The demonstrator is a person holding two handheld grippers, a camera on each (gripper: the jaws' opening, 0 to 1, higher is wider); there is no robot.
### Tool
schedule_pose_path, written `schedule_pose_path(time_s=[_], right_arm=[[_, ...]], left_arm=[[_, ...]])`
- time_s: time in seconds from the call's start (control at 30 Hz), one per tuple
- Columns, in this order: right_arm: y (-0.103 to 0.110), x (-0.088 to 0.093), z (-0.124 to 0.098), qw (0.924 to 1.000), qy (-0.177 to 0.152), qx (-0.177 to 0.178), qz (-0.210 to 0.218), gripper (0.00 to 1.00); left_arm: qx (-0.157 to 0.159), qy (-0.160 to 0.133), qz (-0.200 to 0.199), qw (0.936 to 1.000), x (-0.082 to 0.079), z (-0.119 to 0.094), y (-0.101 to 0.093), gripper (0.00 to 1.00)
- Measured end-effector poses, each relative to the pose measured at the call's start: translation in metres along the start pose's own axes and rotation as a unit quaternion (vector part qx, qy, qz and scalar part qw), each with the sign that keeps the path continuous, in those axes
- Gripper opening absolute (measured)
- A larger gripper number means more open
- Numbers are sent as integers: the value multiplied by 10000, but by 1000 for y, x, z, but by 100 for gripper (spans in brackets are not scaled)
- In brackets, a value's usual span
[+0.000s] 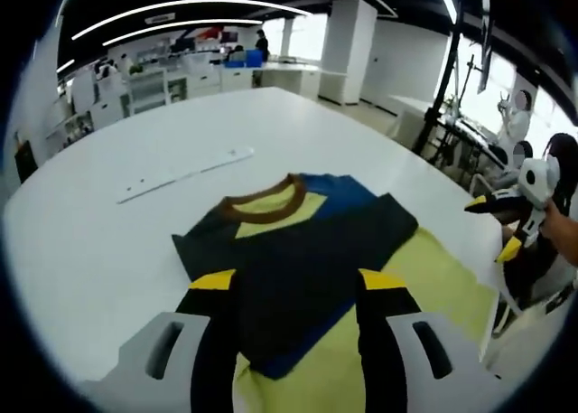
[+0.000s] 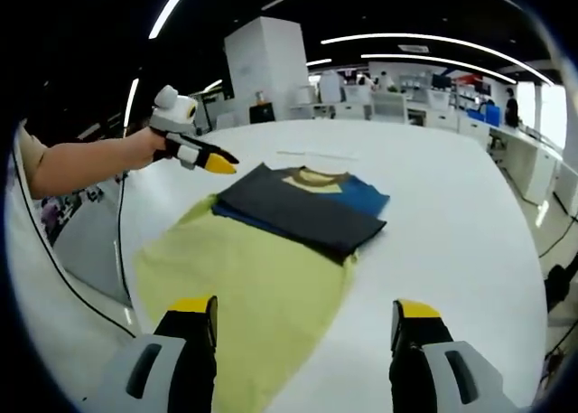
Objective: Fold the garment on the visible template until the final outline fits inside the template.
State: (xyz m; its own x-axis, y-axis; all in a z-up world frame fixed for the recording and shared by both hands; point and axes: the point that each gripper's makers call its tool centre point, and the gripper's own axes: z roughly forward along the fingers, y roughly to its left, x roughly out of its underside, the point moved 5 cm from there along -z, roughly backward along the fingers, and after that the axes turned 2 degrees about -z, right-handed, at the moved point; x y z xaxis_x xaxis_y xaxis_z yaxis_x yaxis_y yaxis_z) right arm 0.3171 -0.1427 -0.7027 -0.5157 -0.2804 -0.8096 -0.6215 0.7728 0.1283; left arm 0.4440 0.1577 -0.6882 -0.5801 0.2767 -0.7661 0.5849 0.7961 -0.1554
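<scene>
A folded dark T-shirt with blue and yellow panels and a brown collar lies flat on a yellow-green template sheet on the white table. In the left gripper view, my left gripper hovers open over the shirt's near edge, holding nothing. My right gripper is in a hand at the right, off the cloth. In the right gripper view, my right gripper stands open above the template sheet. The shirt lies at the sheet's far end, and the left gripper is beside its left corner.
A thin white strip lies on the table beyond the shirt, also visible as a white strip in the right gripper view. A cable runs past the table's left edge. Desks, pillars and a stand ring the room.
</scene>
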Motion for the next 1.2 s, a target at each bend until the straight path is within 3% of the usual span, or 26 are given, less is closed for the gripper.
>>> schedule_pose_path(time_s=[0.37,0.57,1.0,1.2], right_arm=[[-8,-5,11,10000,-19,53,-73,68],[-11,-7,17,9998,3,37,-209,58],[-20,-12,34,9995,67,67,-315,53],[-25,-16,42,9995,58,78,-308,51]], left_arm=[[-109,66,-39,9999,22,-11,15,42],[-176,110,-43,9998,31,-15,23,40],[-250,291,-65,9992,50,-19,35,34],[-279,372,34,9989,57,-20,37,26]])
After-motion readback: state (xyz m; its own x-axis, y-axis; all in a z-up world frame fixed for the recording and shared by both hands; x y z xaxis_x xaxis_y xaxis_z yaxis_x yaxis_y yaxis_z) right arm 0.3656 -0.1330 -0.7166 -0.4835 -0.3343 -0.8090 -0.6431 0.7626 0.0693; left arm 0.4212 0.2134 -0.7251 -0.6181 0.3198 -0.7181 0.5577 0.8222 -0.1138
